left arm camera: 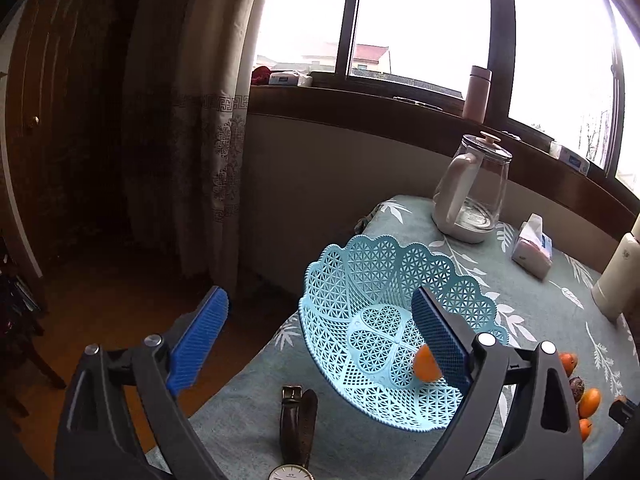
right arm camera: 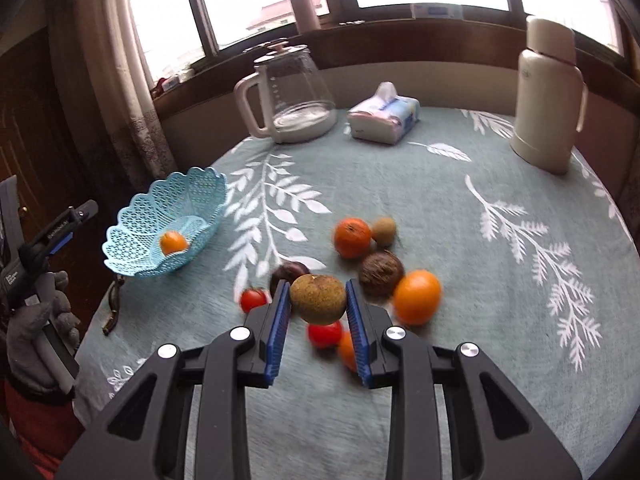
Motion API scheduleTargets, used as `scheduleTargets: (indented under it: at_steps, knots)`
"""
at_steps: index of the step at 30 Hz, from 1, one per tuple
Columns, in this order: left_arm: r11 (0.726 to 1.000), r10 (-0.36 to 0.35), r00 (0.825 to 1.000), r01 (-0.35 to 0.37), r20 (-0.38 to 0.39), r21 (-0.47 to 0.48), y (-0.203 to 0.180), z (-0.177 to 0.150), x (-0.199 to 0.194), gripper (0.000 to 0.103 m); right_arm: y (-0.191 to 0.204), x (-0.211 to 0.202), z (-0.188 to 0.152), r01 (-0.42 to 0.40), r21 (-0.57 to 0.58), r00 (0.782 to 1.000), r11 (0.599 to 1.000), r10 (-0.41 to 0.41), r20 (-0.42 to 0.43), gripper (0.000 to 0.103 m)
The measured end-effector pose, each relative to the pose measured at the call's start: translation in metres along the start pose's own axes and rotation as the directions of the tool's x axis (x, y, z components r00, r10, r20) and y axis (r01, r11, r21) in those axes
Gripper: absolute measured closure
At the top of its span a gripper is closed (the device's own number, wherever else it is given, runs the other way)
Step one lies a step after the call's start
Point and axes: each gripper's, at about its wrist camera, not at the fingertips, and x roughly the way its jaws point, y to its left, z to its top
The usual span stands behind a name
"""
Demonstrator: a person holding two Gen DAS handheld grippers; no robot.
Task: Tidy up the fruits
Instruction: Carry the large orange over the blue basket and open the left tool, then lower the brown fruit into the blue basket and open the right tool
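right wrist view: your right tool [right arm camera: 318,300] is pinching a brownish-green round fruit [right arm camera: 318,298] between its blue pads, raised over the near part of the worktop [right arm camera: 440,200]. around it lie two oranges [right arm camera: 416,297], two red tomatoes [right arm camera: 325,334], a dark fruit [right arm camera: 380,273] and a small kiwi [right arm camera: 384,232]. far left, the blue lattice basket [right arm camera: 132,240] sits tilted with one small orange fruit [right arm camera: 173,242] inside. left wrist view: your left tool [left arm camera: 320,320] is spread wide and empty, just near that basket [left arm camera: 360,280], a wristwatch [left arm camera: 296,420] lying below it.
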Motion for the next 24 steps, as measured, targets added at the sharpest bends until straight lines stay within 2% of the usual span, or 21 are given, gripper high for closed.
scheduleTargets:
  at_steps: [6,13,20,24]
  knots:
    - [1.000,-0.006,1.000,0.006,0.012,-0.005,0.007,0.004,-0.007,0.008,0.065,0.029,0.027,-0.094,-0.113,0.996,0.989,0.094,-0.008,0.074]
    - [1.000,0.002,1.000,-0.001,0.008,-0.024,0.017,0.010,-0.007,0.008,0.120,0.073,0.048,-0.142,-0.175,0.990,0.974,0.136,-0.046,0.074]
    - [1.000,0.009,1.000,-0.009,0.012,-0.022,0.022,0.013,-0.008,0.004,0.138,0.112,0.055,-0.134,-0.157,0.988,0.978,0.121,-0.093,0.073]
    - [0.999,0.005,1.000,-0.004,0.009,-0.034,0.026,0.013,-0.007,0.004,0.137,0.109,0.054,-0.130,-0.141,0.990,0.981,0.120,-0.080,0.064]
